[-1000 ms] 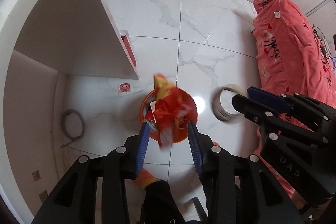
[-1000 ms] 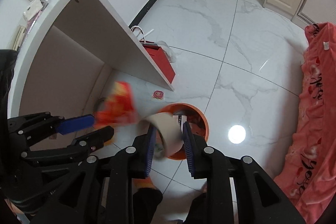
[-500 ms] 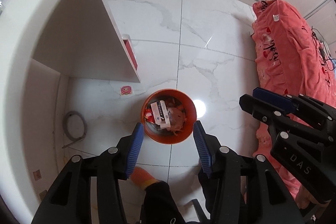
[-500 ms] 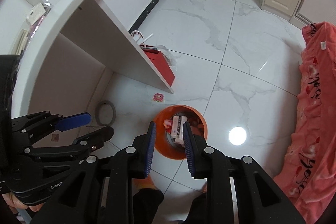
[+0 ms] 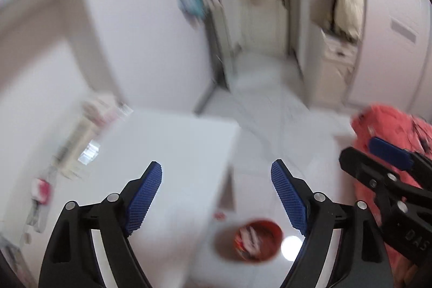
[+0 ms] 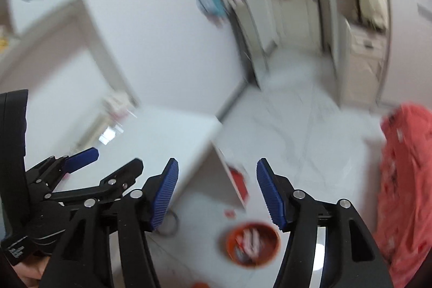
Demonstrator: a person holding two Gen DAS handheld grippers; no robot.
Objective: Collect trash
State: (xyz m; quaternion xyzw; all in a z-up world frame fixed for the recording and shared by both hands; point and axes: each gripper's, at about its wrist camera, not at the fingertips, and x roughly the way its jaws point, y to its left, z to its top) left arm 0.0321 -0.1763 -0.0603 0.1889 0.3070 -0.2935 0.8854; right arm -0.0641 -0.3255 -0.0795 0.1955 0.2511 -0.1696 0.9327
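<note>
The round orange trash bin (image 5: 248,243) stands on the pale marble-tiled floor (image 6: 310,131), just right of the white desk (image 5: 172,147), with wrappers inside. A coral-pink blanket (image 6: 405,180) lies far right. A red box (image 6: 239,180) sits under the desk edge.

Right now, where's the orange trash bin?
On the floor, low in both wrist views: the orange trash bin sits just right of the white desk, with the pink bedspread farther right.
</note>
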